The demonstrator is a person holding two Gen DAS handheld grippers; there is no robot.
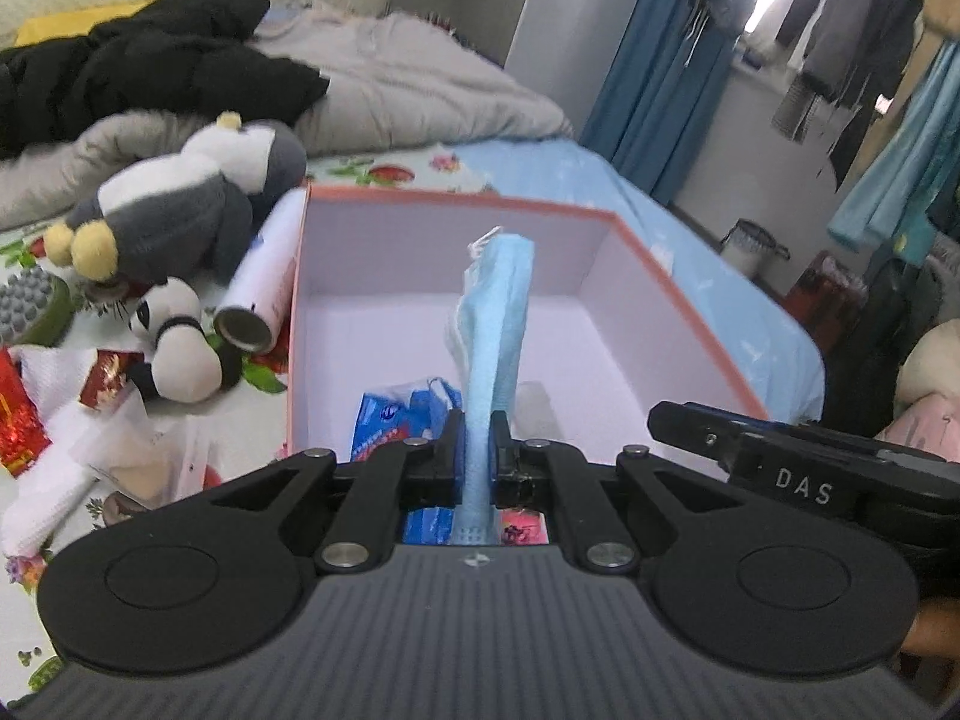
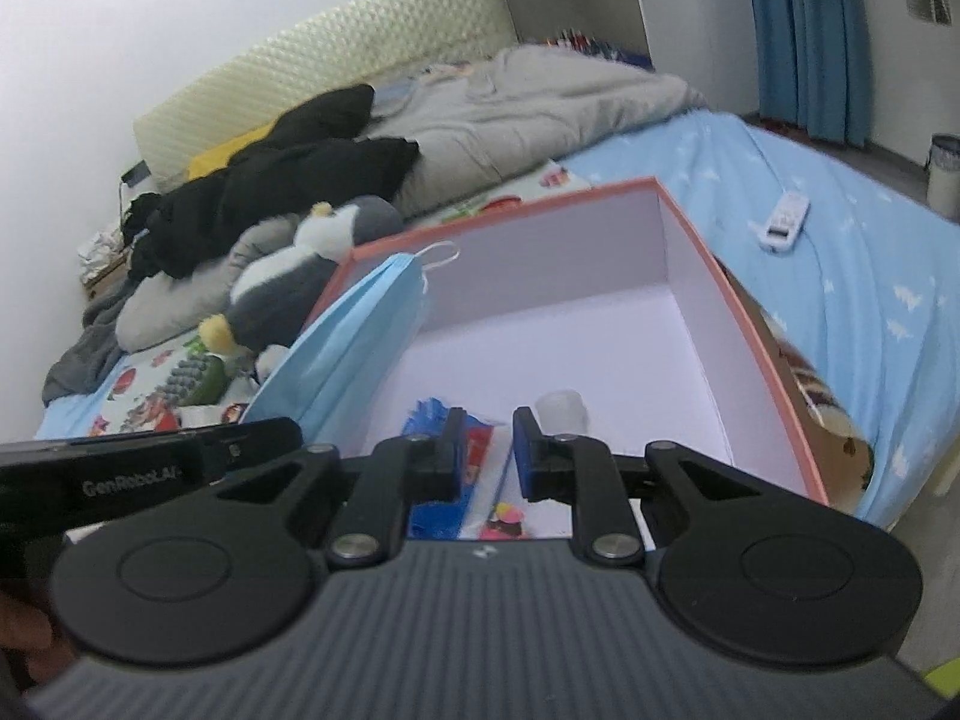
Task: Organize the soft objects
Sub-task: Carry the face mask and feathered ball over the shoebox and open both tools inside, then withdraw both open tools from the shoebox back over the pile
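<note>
My left gripper [image 1: 478,429] is shut on a light blue face mask [image 1: 495,324], held over the near end of a pink-rimmed box [image 1: 456,204] with a white inside. The mask also shows in the right wrist view [image 2: 354,336], above the box's left wall. My right gripper [image 2: 485,423] is open and empty over the box [image 2: 774,372]. On the box floor lie a blue tissue pack [image 1: 390,414] and a small clear cup [image 2: 561,411]. A grey penguin plush [image 1: 186,198] and a panda plush [image 1: 177,342] lie left of the box.
A lint roller [image 1: 264,282] leans against the box's left wall. A grey quilt [image 1: 414,78] and black clothes [image 1: 150,66] lie at the bed's head. A white remote [image 2: 783,219] lies on the blue sheet to the right. Red packets and white cloth [image 1: 54,420] lie near left.
</note>
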